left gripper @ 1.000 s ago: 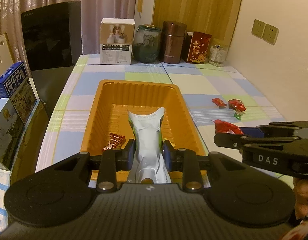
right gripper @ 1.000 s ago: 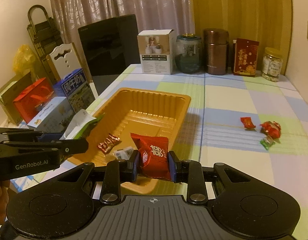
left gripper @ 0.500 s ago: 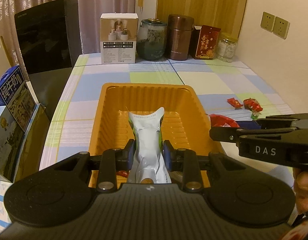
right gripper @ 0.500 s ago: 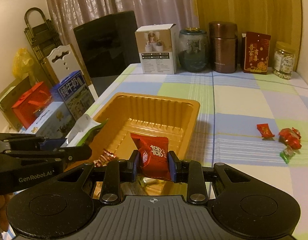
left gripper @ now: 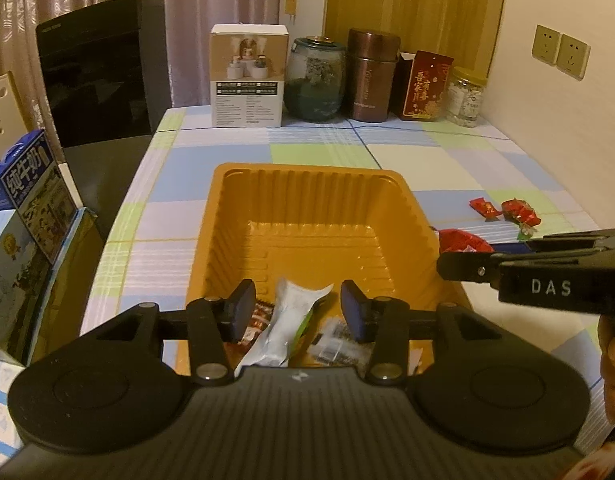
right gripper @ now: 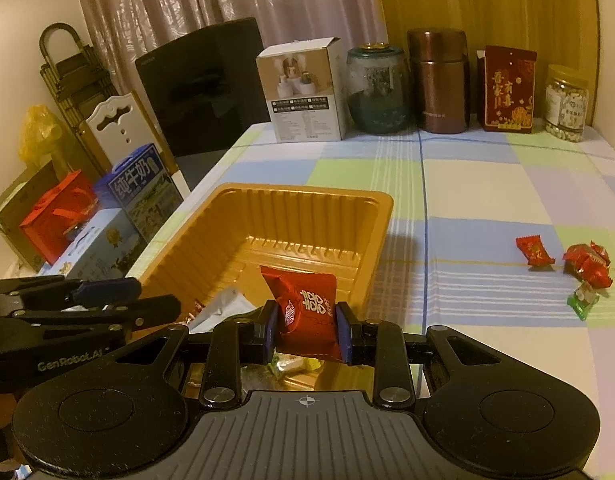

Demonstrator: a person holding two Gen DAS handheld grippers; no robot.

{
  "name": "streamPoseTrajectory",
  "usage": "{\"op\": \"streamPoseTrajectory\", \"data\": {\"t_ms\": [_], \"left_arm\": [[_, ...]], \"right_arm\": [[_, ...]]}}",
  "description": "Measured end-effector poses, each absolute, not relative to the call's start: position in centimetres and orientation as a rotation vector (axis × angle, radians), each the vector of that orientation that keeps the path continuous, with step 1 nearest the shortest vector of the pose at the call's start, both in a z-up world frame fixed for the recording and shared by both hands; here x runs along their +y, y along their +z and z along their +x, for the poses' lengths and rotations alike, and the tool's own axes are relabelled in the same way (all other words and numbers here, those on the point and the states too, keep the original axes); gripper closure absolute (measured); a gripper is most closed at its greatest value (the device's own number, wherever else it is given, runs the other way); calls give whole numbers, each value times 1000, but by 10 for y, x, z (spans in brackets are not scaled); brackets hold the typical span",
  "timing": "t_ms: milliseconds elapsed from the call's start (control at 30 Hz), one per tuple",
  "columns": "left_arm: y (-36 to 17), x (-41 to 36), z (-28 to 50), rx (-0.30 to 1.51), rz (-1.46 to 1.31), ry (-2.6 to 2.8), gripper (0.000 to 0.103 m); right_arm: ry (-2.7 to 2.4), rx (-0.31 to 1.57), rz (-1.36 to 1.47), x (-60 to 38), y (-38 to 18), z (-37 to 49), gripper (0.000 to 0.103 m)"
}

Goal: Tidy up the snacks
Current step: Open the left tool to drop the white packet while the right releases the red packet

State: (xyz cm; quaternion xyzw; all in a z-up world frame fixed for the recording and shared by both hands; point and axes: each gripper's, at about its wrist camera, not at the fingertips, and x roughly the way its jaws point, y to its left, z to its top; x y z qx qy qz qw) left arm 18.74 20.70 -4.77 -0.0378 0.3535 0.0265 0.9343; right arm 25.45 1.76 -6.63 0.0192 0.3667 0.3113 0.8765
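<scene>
Between the left gripper's (left gripper: 295,312) spread pads, white packet (left gripper: 283,328) lies loose in the near end of the orange tray (left gripper: 311,184), touching neither pad; jaws wide apart. Beside it in the tray: a brown-red wrapper (left gripper: 257,322) on its left, a dark clear-wrapped piece (left gripper: 333,346) on its right, labels too blurred to read. Right gripper (right gripper: 307,330) clenched on a red packet (right gripper: 307,308), held upright over the tray's near right corner, probably clear of the tray floor. Yellow-green wrappers (right gripper: 291,364) show just under it. Farther right on the checked tablecloth (right gripper: 487,184): three loose candies, small red (right gripper: 534,251), bigger red (right gripper: 589,266), green (right gripper: 582,302), well apart from the tray. Back edge of table: white box (right gripper: 303,92), glass jar (right gripper: 377,88), brown canister (right gripper: 439,80).
</scene>
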Motion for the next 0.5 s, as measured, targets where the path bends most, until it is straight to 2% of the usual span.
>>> {"op": "streamPoseTrajectory", "data": {"t_ms": [333, 400, 433, 500], "left_arm": [[-42, 217, 165, 713, -111, 85, 58], [-41, 216, 162, 712, -112, 91, 58], [-40, 216, 160, 710, -112, 95, 57], [-39, 215, 155, 704, -116, 100, 53]], "right_arm": [[710, 749, 95, 29, -58, 253, 71], [711, 740, 110, 29, -56, 253, 61], [706, 732, 118, 27, -55, 252, 52], [699, 723, 136, 23, -53, 251, 49]]}}
